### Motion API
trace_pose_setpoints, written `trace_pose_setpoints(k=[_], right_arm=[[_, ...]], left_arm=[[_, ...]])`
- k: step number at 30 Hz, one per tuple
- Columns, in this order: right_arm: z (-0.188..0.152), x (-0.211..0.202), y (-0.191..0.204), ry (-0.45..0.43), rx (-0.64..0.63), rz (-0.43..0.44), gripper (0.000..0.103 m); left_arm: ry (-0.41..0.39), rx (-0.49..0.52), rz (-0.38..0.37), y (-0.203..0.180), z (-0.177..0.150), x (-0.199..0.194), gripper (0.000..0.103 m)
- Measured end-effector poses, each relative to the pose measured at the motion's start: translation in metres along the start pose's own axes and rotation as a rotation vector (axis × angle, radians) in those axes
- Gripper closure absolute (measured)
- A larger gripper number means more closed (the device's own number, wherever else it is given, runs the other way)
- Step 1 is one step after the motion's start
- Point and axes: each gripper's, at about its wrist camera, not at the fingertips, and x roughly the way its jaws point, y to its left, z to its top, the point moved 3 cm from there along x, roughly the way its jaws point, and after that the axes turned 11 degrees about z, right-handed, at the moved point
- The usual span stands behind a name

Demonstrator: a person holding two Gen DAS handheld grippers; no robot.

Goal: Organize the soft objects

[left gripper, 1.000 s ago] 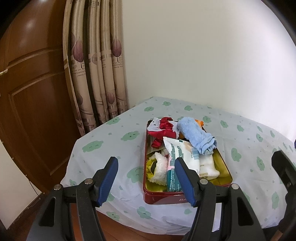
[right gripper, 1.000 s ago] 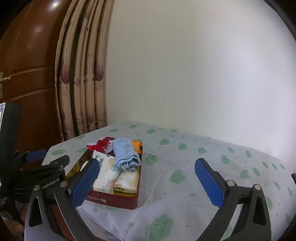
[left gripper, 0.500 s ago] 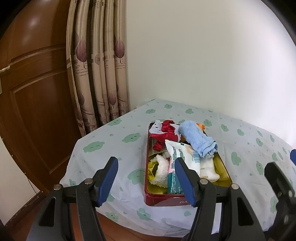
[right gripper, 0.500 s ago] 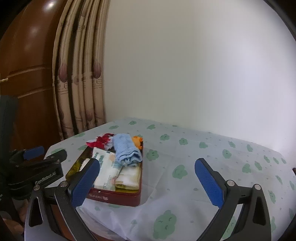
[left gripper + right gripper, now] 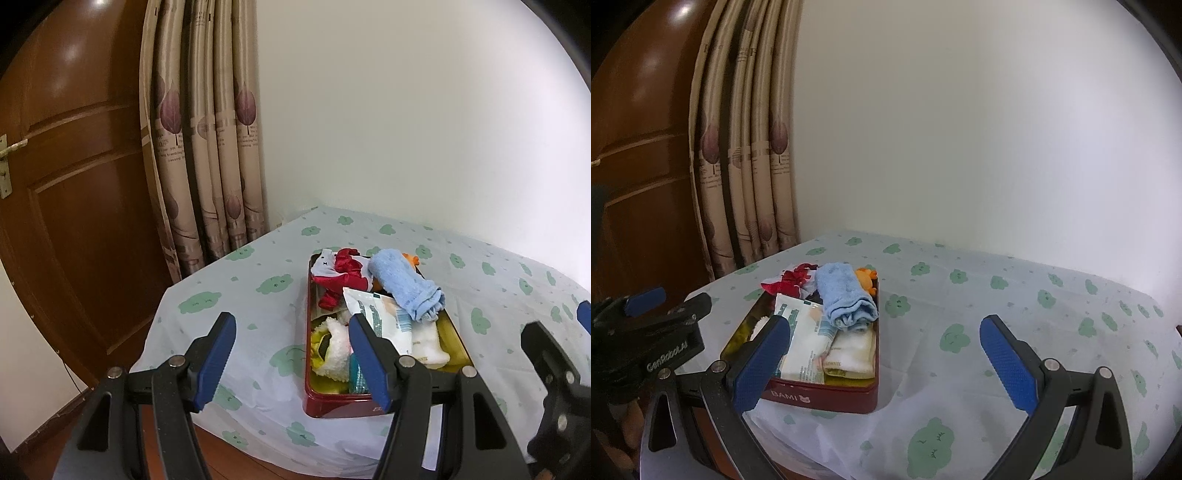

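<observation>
A red tin point(image 5: 827, 397) marked BAMI sits near the front left corner of the table, on a cloth point(image 5: 960, 332) printed with green clouds. It is heaped with soft things. A rolled blue towel point(image 5: 846, 297) lies on top at about 1 o'clock in the tin, over a white wipes packet point(image 5: 805, 339) at the middle. A red satin piece point(image 5: 341, 275) is at 11 o'clock, and a white and yellow plush point(image 5: 332, 349) at 7 o'clock.

Against a second ago, the tin sits a little higher in the left wrist view, with more door point(image 5: 74, 203) and curtain point(image 5: 207, 147) showing. Nothing in the tin has shifted.

The left gripper point(image 5: 291, 352) hangs in front of the tin, jaws moderately wide and empty. Its right finger hides the packet's lower edge and a teal item. The right gripper point(image 5: 884, 363) stands wide and empty, over the cloth to the tin's right. Only a scrap of an orange toy point(image 5: 866, 277) shows behind the towel at 12 o'clock. The tin's floor is mostly covered.
</observation>
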Motion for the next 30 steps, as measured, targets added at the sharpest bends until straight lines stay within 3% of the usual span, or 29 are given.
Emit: trace_pose_setpoints(k=[30], right_arm=[[-0.004,-0.012,0.017,-0.081,-0.051,-0.004,0.001]], left_arm=[[-0.015,-0.016,-0.03,0.002,0.002,-0.005,0.038]])
